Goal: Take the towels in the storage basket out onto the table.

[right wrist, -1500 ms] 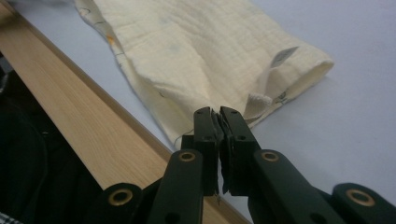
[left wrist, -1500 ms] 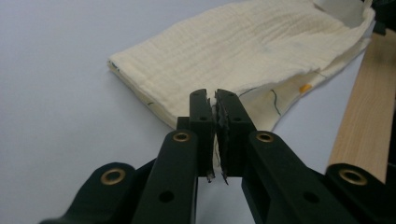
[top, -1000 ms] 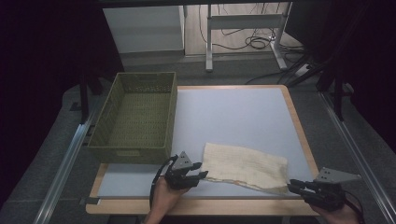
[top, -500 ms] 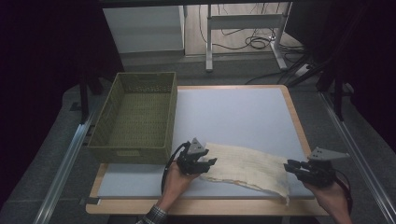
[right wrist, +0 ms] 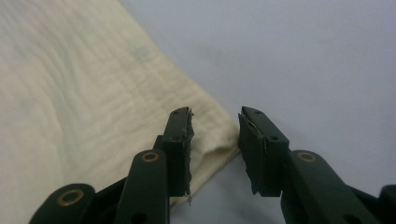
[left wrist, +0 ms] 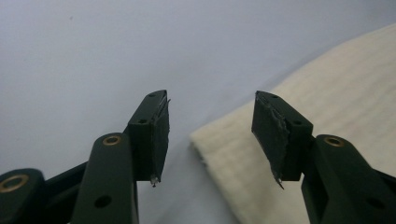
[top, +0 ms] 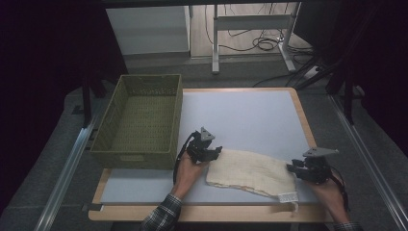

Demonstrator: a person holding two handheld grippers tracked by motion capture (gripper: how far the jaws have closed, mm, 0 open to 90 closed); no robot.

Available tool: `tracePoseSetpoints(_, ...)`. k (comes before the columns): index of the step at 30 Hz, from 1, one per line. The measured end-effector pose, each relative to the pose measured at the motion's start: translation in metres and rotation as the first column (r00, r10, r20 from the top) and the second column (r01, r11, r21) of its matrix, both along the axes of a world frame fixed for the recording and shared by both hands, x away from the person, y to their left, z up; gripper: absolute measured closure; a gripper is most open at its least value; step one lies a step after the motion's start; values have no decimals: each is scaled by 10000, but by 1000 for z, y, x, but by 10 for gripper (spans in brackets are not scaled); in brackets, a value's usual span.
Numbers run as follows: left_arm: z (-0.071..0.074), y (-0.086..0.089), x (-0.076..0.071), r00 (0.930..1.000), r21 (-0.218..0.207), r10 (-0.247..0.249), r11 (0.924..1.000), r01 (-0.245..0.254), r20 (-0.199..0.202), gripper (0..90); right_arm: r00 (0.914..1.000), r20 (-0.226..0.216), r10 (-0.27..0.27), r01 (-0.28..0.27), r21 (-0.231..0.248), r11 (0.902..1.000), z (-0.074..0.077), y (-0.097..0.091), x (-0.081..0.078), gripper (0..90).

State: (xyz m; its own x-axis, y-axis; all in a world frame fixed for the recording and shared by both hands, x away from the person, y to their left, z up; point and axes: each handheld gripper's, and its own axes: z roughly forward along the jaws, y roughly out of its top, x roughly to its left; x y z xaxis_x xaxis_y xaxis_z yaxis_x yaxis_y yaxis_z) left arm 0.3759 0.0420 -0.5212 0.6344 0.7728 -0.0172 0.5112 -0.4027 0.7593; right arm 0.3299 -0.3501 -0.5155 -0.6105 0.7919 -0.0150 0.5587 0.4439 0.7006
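Flanking the cloth (top: 250,172), left gripper (top: 215,153) and right gripper (top: 291,168) straddle its corners, jaws parted.

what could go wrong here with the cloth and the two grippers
1. The left gripper has just been opening; its jaws straddle a corner of the cloth without pressing it, so closing now might pinch only the top layer.
2. The right gripper, also just opening, has the cloth's corner at its left pad only; it may catch just the edge and slip off.
3. The basket sits close beside the left gripper, so a lift could bump it.
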Motion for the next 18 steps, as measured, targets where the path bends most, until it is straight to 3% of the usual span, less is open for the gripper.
tracePoseSetpoints(3,-7,0,5,9996,171,110,9998,-106,-254,466,9998,-152,111,-108,171,9998,0,-3,-2,846)
tracePoseSetpoints(5,-11,0,5,9990,219,66,9997,-57,-436,476,9995,-248,202,-198,153,9997,1,-2,-1,873)
tracePoseSetpoints(6,-14,0,5,9981,207,-76,9997,89,-615,509,9993,-293,213,-211,68,9998,2,-1,-1,877)
tracePoseSetpoints(8,-16,2,3,9968,-266,-321,9992,302,-738,635,9997,-121,196,-199,-274,9994,5,1,3,878)
tracePoseSetpoints(10,-16,1,1,9953,-399,-520,9980,489,-813,765,9999,-20,163,-164,-199,9997,9,-1,10,878)
tracePoseSetpoints(12,-13,-1,-3,9955,-207,-689,9975,677,-657,828,9999,120,72,-70,-145,9999,14,-2,18,878)
tracePoseSetpoints(18,0,1,-17,9969,-653,-760,9951,746,-199,840,9986,527,-92,110,-351,9993,25,-1,49,877)
